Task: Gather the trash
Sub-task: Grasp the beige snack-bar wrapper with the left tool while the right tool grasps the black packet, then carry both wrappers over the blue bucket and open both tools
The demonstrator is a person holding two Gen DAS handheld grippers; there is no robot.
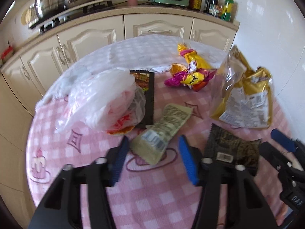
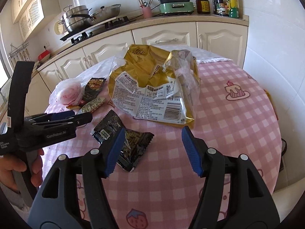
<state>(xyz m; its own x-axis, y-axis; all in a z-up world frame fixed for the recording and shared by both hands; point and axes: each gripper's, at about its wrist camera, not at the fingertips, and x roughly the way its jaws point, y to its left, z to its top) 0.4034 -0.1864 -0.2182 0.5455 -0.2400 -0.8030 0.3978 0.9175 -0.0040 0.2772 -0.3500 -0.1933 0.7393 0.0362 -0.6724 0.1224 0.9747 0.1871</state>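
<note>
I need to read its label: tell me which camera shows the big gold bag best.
The right wrist view: the big gold bag sits centred, sharp, with its printed panel and barcode facing the camera. The left wrist view shows it at the right edge, blurred.

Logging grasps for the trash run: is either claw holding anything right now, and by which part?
Nothing is held. The left claw and the right claw are both open above the table, with nothing between their fingers.
</note>
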